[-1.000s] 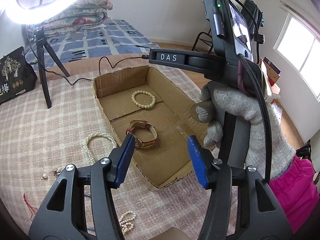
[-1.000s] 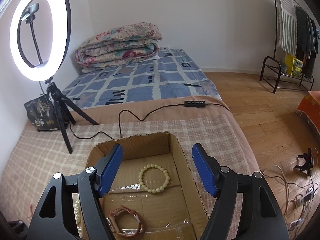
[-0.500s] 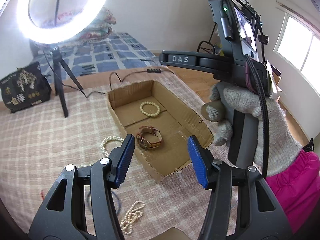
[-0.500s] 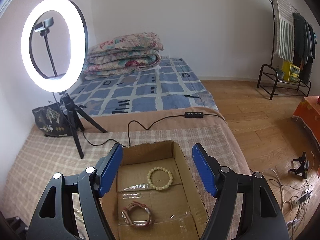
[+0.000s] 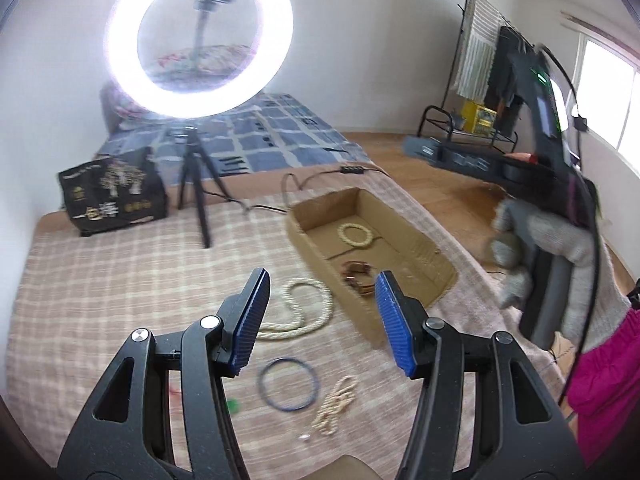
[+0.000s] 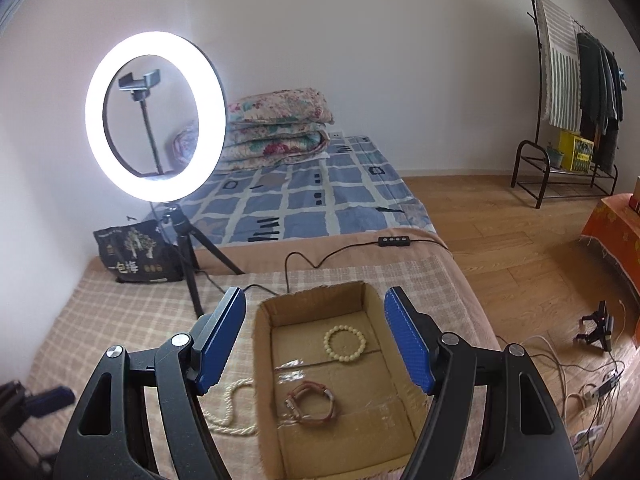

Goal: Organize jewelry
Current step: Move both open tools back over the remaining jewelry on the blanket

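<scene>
Left gripper (image 5: 320, 320): blue-padded jaws apart, nothing between them.
Right gripper (image 6: 316, 340): jaws wide, empty, above the shallow brown cardboard box (image 6: 400, 408).
In box: cream bead bracelet (image 6: 345, 343), brown leather watch (image 6: 309, 401).
Outside box, left-gripper side: long cream pearl necklace (image 5: 298, 308) beside its wall; dark blue ring bangle (image 5: 287, 386) and small cream bead strand (image 5: 334, 406) farther off.
Risk: necklace may slip or snag on the box wall, being long and slack.
Unclear: motion blur; the tiny bits near the bangle are possibly loose beads.
</scene>
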Tool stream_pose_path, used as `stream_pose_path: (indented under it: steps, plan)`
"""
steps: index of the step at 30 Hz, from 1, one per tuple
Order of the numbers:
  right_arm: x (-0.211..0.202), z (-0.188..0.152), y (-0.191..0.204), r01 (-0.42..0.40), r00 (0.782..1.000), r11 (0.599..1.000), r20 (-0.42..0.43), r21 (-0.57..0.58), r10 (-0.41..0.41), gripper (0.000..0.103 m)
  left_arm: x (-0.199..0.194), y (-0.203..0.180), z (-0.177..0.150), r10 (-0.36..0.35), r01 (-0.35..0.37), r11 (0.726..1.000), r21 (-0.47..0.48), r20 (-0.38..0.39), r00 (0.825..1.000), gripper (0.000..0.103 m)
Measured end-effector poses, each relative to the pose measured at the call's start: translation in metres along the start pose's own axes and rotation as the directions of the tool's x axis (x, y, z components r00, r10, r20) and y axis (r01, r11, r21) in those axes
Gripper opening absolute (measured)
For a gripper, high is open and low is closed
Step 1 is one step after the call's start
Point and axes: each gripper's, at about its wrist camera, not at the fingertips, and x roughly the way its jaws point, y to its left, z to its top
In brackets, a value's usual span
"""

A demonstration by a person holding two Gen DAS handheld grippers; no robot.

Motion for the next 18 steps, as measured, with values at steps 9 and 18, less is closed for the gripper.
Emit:
stream_pose_path:
  steps: [9, 18]
  plan:
    - [-0.034, -0.039, 0.037, -0.068, 0.998, 0.995, -0.012, -0.067, 0.067, 0.072, -0.040, 0.081, -0.012, 0.109, -0.106, 0.992, -0.071, 0.034, 0.994, 0.056]
    - [-0.053, -0.092, 0.075, -0.167, 0.985, 0.975, -0.072, -0.149, 0.158, 0.072, -0.043, 0.146, -0.039, 0.158, -0.158, 0.973, -0.170, -0.009, 0.987, 0.056]
